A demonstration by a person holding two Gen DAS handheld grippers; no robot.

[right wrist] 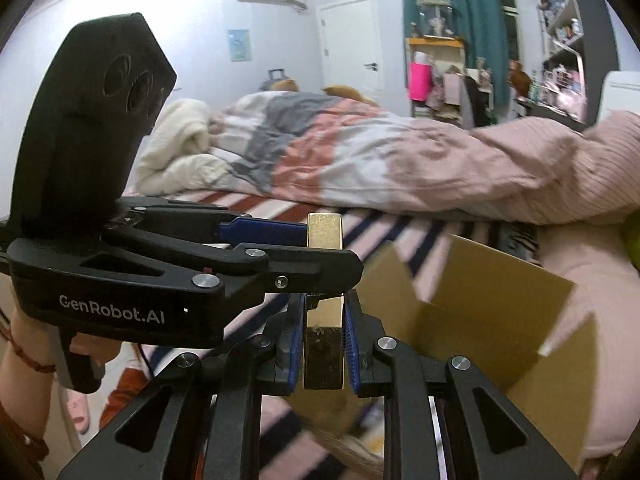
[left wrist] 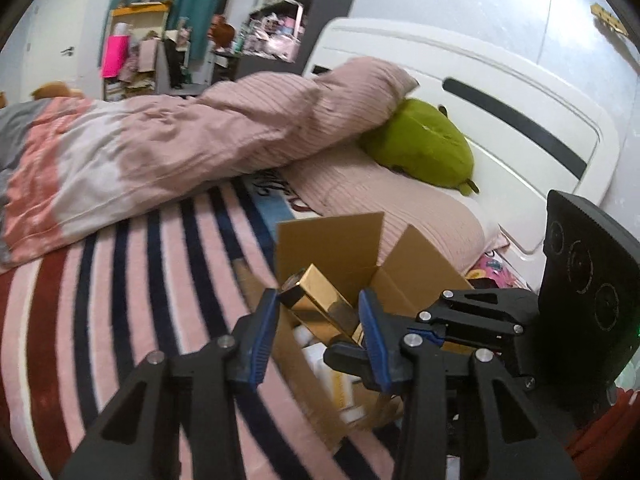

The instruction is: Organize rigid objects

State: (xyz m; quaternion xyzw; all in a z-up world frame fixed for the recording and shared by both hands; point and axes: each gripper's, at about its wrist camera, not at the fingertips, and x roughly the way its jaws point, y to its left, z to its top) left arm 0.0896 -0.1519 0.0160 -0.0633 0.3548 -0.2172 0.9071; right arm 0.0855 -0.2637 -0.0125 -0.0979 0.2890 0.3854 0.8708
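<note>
Right gripper [right wrist: 324, 344] clamped on the lower end of a gold bar [right wrist: 324, 232]. Left gripper [left wrist: 320, 320] also grips it higher up, pads [left wrist: 370, 332] against its sides. Bar is held above an open carton [right wrist: 500, 300] on the striped bedspread [left wrist: 120, 280].

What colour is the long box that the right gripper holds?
Shiny gold; the long box shows best in the right wrist view, between the right gripper pads.
</note>
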